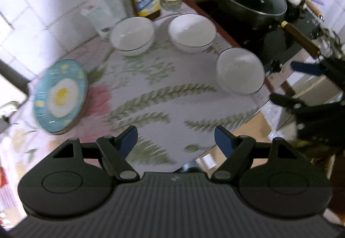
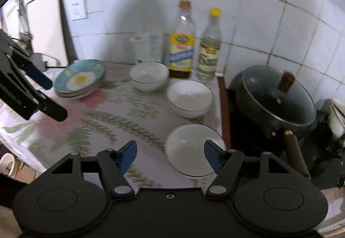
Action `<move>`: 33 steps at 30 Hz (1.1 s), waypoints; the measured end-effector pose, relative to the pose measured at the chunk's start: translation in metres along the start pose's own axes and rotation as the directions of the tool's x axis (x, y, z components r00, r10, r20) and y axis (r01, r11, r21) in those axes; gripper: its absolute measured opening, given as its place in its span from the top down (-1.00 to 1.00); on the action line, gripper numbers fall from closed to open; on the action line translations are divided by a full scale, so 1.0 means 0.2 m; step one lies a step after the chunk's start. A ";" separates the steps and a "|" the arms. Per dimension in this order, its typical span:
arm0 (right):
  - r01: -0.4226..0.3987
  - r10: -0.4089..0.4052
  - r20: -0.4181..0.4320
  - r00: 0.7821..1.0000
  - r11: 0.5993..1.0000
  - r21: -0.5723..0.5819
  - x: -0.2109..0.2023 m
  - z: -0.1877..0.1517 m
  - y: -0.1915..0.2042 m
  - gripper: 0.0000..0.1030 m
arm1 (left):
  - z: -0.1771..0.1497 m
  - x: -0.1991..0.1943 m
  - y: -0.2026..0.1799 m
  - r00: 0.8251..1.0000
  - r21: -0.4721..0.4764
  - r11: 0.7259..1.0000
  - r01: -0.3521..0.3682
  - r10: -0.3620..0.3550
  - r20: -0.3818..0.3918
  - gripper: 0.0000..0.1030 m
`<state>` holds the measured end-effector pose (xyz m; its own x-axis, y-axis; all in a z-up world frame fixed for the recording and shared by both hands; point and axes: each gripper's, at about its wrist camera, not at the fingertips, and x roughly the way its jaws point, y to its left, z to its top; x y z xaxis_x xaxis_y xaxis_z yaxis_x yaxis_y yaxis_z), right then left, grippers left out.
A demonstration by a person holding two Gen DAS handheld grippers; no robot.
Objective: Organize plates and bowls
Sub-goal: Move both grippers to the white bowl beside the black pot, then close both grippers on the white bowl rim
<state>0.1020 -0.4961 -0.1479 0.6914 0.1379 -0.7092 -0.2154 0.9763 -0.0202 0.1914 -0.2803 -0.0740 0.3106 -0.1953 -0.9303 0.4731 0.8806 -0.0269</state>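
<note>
Three white bowls sit on the floral tablecloth (image 1: 163,95): a stacked far-left bowl (image 1: 132,35) (image 2: 148,75), a stacked middle bowl (image 1: 192,32) (image 2: 189,97), and a single near bowl (image 1: 240,74) (image 2: 192,149) by the right edge. A stack of blue plates with a fried-egg print (image 1: 60,95) (image 2: 80,79) lies at the left. My left gripper (image 1: 175,140) is open and empty above the table's front. My right gripper (image 2: 170,156) is open and empty, its right pad (image 2: 212,156) over the near bowl. Each gripper also shows in the other's view, the right (image 1: 301,85) and the left (image 2: 46,95).
Two bottles (image 2: 182,44) (image 2: 210,48) and a white packet (image 1: 103,11) stand against the tiled wall. A black lidded wok (image 1: 243,0) (image 2: 273,100) with a wooden handle (image 1: 301,39) sits on a stove to the right. A cutting board (image 2: 48,26) leans at the left.
</note>
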 end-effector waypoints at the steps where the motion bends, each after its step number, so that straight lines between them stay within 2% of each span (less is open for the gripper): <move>1: 0.004 -0.004 -0.008 1.000 1.000 0.010 0.04 -0.02 -0.04 -0.42 | 0.02 0.05 -0.03 1.000 -0.009 1.000 0.007 -0.007 0.001 -0.51; 11: 0.022 -0.013 -0.059 0.998 0.985 0.169 0.34 -0.18 -0.29 -0.42 | 0.16 0.44 -0.20 0.995 -0.103 0.993 0.058 -0.050 0.083 -0.51; 15: 0.006 0.011 -0.075 0.997 0.974 0.225 0.44 -0.21 -0.36 -0.42 | 0.20 0.59 -0.23 0.993 -0.123 0.987 0.100 -0.091 0.075 -0.45; 18: -0.008 0.032 -0.097 0.995 0.969 0.246 0.50 -0.21 -0.38 -0.42 | 0.23 0.68 -0.26 0.996 -0.135 0.987 0.086 -0.080 0.048 -0.24; 20: -0.021 0.049 -0.105 0.993 0.967 0.255 0.53 -0.20 -0.40 -0.40 | 0.25 0.73 -0.27 0.995 -0.142 0.985 0.095 -0.093 0.025 0.00; 21: -0.027 0.057 -0.110 0.992 0.966 0.258 0.54 -0.20 -0.41 -0.35 | 0.25 0.75 -0.27 0.995 -0.148 0.984 0.104 -0.103 0.015 0.07; 23: -0.030 0.065 -0.126 0.990 0.964 0.263 0.57 -0.20 -0.42 -0.26 | 0.26 0.80 -0.28 0.993 -0.161 0.981 0.111 -0.114 -0.013 0.37; 24: -0.032 0.070 -0.133 0.989 0.964 0.265 0.58 -0.19 -0.42 -0.17 | 0.26 0.81 -0.28 0.992 -0.167 0.979 0.120 -0.125 -0.021 0.41; 26: -0.034 0.076 -0.144 0.987 0.962 0.273 0.60 -0.19 -0.43 -0.03 | 0.27 0.83 -0.28 0.989 -0.180 0.973 0.143 -0.149 -0.021 0.62; 28: -0.032 0.079 -0.158 0.984 0.959 0.281 0.62 -0.18 -0.43 0.29 | 0.26 0.84 -0.29 0.984 -0.183 0.969 0.167 -0.174 -0.022 0.76; 30: 0.013 0.039 -0.181 0.983 0.960 0.281 0.64 -0.18 -0.43 0.55 | 0.27 0.84 -0.30 0.985 -0.181 0.970 0.162 -0.168 -0.021 0.76; 33: 0.018 0.050 -0.196 0.979 0.945 0.328 0.63 -0.17 -0.44 0.59 | 0.26 0.83 -0.31 0.987 -0.174 0.973 0.149 -0.157 -0.033 0.77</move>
<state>0.1854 -0.5710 -0.2597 0.5311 0.1511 -0.8337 0.0348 0.9793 0.1996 0.2563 -0.3898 -0.2069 0.2050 -0.3164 -0.9262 0.3629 0.9034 -0.2283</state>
